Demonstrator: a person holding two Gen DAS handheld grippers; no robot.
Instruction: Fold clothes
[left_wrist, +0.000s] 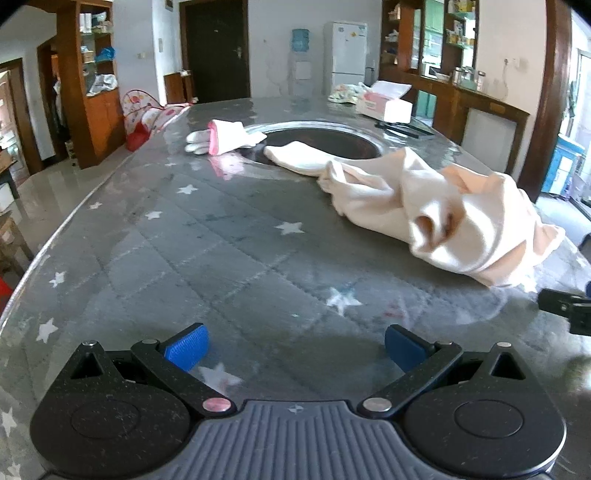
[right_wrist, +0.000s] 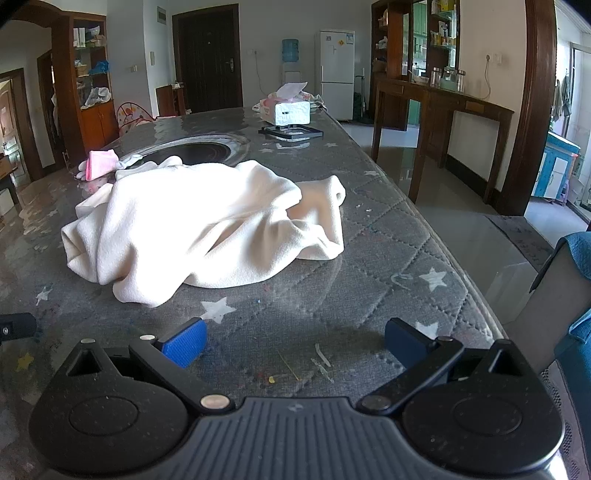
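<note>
The left gripper (left_wrist: 295, 349) hangs low over the table (left_wrist: 229, 258), jaws wide apart with nothing between them. The garment (left_wrist: 436, 210) (cream, crumpled in a heap) lies ahead and to the right of those jaws, well apart from them. The right gripper (right_wrist: 295, 347) also has its jaws spread and empty; from there the garment (right_wrist: 207, 229) sits ahead and to the left, nearer but not touching. Beyond it lie the gloves (right_wrist: 99, 164), a round recess (right_wrist: 199, 151) in the tabletop and, farther off, a tissue box (right_wrist: 286, 110).
</note>
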